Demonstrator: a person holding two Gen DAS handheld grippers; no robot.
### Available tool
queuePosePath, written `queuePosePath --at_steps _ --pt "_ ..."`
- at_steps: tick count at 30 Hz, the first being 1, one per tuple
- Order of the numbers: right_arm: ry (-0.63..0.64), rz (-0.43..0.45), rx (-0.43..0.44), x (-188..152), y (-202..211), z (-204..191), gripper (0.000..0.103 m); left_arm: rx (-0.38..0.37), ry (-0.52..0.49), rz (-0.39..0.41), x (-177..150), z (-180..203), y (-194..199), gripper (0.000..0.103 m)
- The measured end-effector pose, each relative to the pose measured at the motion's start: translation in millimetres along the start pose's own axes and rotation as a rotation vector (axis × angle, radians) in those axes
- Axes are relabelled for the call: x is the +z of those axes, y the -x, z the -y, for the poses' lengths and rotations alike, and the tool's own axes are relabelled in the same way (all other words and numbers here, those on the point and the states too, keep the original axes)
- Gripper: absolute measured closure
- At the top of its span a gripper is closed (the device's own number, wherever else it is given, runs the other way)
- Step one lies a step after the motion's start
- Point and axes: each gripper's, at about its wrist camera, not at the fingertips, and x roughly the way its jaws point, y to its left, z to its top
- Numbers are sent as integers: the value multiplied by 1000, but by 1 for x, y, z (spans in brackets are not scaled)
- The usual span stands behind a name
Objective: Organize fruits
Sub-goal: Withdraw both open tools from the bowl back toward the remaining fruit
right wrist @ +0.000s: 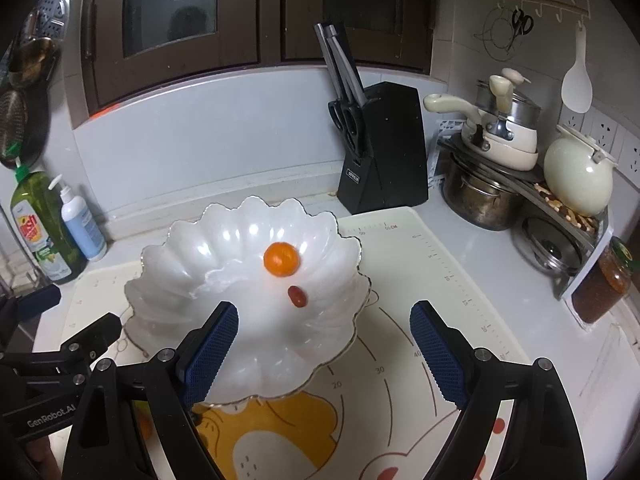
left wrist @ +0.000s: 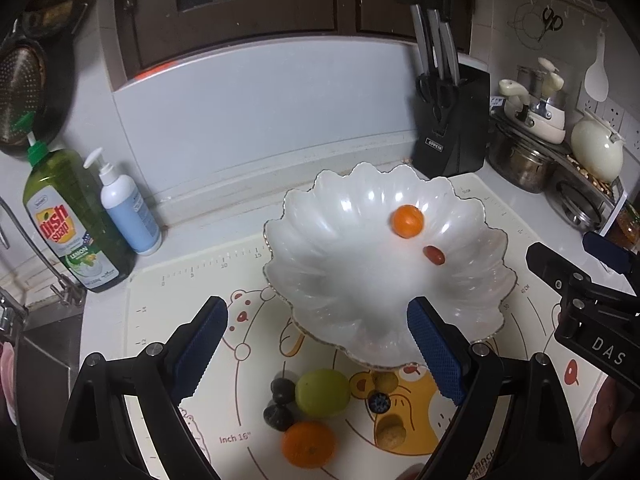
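Note:
A white scalloped bowl [left wrist: 320,216] stands on the cartoon mat and holds a small orange fruit [left wrist: 407,221] and a red date-like fruit [left wrist: 434,255]. In front of the bowl lie a green fruit [left wrist: 322,392], an orange [left wrist: 308,444], two dark fruits [left wrist: 280,404], a blueberry [left wrist: 379,402] and a tan nut-like piece [left wrist: 391,432]. My left gripper [left wrist: 316,352] is open and empty above these. My right gripper [right wrist: 324,352] is open and empty over the near right rim of the bowl [right wrist: 192,248], which shows the orange fruit [right wrist: 281,259] and red fruit [right wrist: 297,296].
A black knife block [right wrist: 380,152] stands behind the bowl. Pots, a kettle [right wrist: 578,176] and a jar [right wrist: 600,284] crowd the right. Dish soap [left wrist: 72,220] and a pump bottle [left wrist: 128,208] stand at the left by the sink edge.

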Motion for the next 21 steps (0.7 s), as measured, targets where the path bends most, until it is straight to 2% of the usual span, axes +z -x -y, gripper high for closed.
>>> queuePosePath --at_steps 21 --pt "-10 6 34 -34 49 -18 14 17 10 34 -38 -19 52 11"
